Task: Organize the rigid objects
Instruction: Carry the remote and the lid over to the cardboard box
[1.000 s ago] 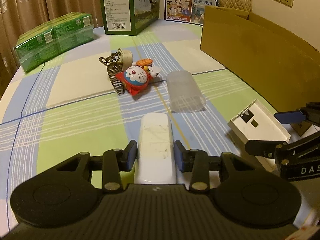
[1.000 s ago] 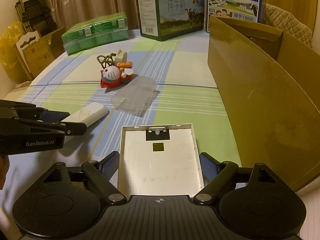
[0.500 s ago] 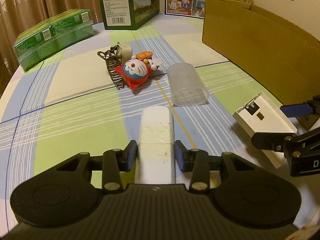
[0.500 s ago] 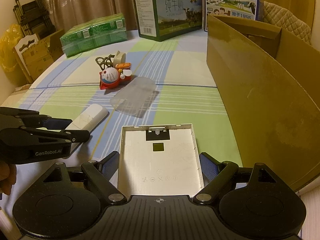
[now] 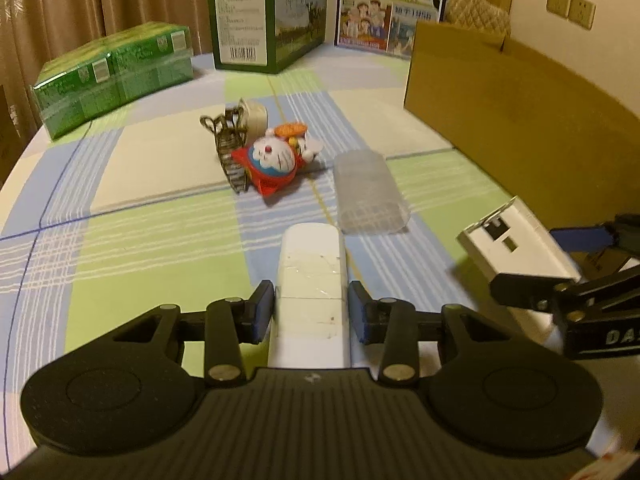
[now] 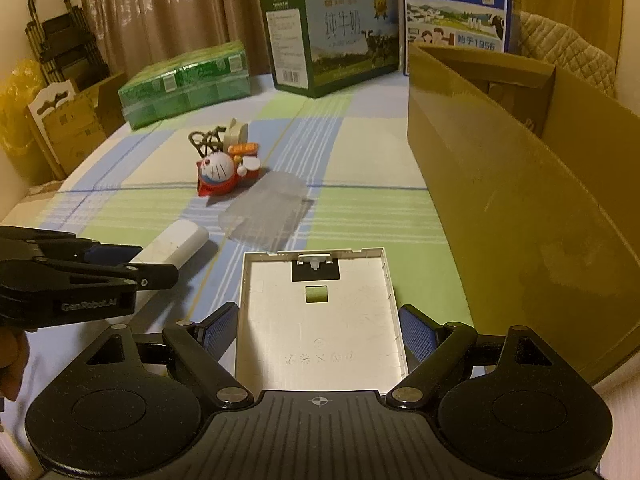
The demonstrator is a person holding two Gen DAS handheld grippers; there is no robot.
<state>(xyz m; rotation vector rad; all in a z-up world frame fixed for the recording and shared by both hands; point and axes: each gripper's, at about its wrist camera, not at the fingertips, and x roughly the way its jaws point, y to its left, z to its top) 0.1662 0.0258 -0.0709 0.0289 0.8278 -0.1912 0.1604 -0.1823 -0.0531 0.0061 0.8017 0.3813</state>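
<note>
White casing beside cardboard box wall, open tablecloth ahead

Home room, curtains, checked tablecloth, milk cartons

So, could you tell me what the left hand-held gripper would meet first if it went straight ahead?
Probably the clear plastic cup lying just beyond the white bar in the left hand-held gripper, though depth is uncertain.

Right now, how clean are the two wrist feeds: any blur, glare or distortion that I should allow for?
Left wrist view: warm dim light, soft motion blur on the blue-and-red cartoon cat toy and the clear plastic cup; fisheye bends the brown cardboard box. Right wrist view: sharper, bright glare on the white square plastic tray, corners vignetted black.
</note>
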